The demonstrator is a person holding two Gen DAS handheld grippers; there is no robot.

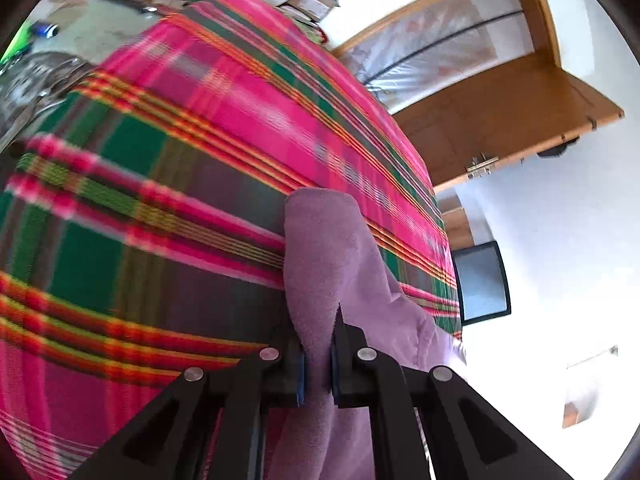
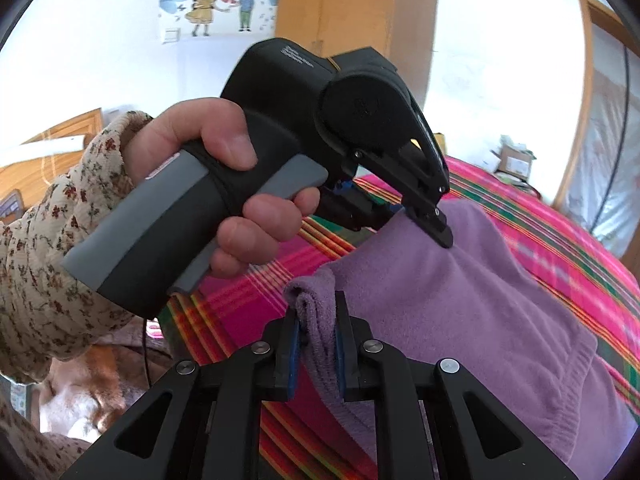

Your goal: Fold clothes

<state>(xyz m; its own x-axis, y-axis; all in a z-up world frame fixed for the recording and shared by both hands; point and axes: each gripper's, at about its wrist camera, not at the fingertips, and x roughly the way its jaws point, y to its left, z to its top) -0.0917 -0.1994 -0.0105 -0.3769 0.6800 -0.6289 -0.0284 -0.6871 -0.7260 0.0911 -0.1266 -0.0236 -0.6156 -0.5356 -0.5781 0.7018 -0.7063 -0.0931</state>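
1. Nearest in the right wrist view, the right hand-held gripper was clamped on a bunched edge of the purple garment, cloth filling the gap between its blue pads.
2. In the left wrist view, the left hand-held gripper was likewise clamped on a fold of the same purple garment, which rose between its pads.
3. The garment hung between the two grips and draped onto the plaid bedspread beneath it.
4. Judgement: the step in hand appeared to be carrying a pinched edge across to make a fold. The next move would call for both grips travelling together, keeping the edge taut, and laying it squarely on the part resting on the bed before release.
5. Only the right wrist view showed the left hand-held gripper from outside, its tips biting the cloth, with the person's hand and floral sleeve on the handle.
6. Only the left wrist view showed, furthest off, the open wooden door and clutter beyond the bed.
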